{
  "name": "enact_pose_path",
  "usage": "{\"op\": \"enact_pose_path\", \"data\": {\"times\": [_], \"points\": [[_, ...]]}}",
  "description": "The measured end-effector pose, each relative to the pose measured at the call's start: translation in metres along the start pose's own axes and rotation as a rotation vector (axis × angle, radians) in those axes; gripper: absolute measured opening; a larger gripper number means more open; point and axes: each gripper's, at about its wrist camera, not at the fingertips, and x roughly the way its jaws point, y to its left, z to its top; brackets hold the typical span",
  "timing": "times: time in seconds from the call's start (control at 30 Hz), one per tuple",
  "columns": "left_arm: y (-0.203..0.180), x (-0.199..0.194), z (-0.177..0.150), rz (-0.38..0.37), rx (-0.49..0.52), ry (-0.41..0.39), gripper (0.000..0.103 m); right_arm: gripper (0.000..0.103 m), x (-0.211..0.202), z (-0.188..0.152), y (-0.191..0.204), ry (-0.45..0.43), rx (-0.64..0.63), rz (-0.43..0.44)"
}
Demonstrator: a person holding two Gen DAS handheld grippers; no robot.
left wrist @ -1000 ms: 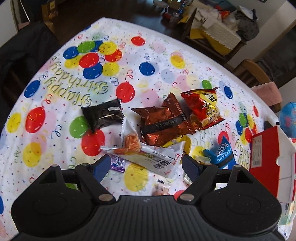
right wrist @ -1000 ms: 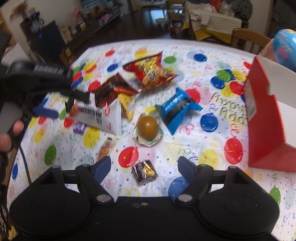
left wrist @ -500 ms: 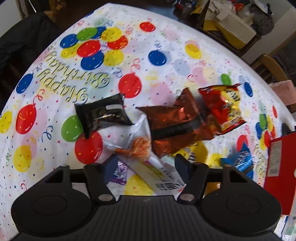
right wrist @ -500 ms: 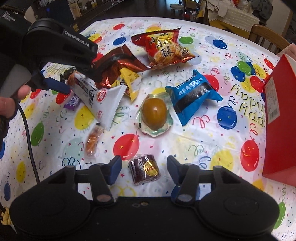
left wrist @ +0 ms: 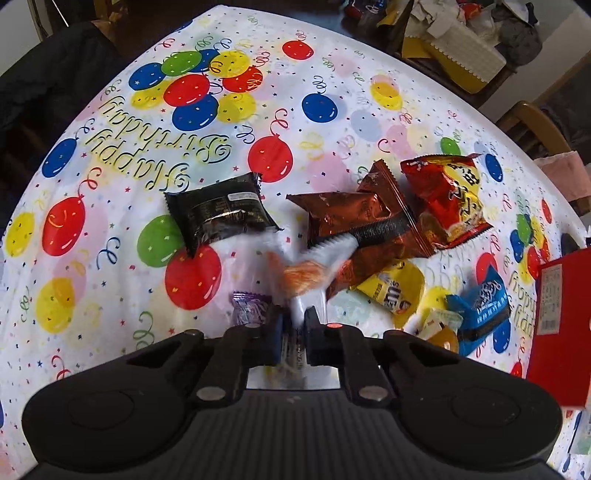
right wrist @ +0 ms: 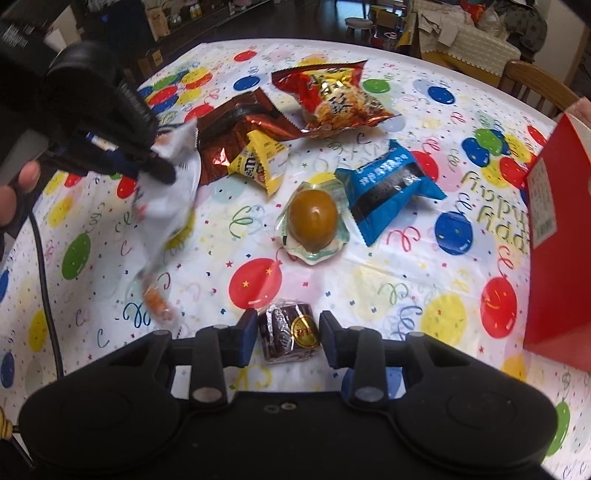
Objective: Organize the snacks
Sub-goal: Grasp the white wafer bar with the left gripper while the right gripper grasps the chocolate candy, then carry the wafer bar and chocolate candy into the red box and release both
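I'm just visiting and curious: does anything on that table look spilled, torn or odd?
Nothing looks spilled or torn. The oddest thing is the white snack bag: the left hand-held gripper pinches it so it dangles, blurred, above the tablecloth while other packets lie scattered.

Home dining room: birthday tablecloth (left wrist: 332, 92), wooden chair (right wrist: 535, 81) (cluttered shelves (right wrist: 184, 14) behind)

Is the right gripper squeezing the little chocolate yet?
Apart. The right wrist view shows the right gripper straddling the chocolate, with tablecloth showing between each of the fingers and the wrapper.
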Motion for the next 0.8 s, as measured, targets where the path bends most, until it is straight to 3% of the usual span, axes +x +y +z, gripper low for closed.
{"op": "enact_pose_path", "data": {"times": [0.43,0.8], "points": [[-0.007,-0.042,-0.028,-0.032,0.078,-0.047,0.01,0.034,-0.071,-0.013,-0.02,-0.133,0.099,0.02],[-0.059,-0.096,-0.04,-0.125,0.174,-0.108,0.01,0.034,-0.125,-0.013,-0.056,-0.235,0.138,-0.025]]}}
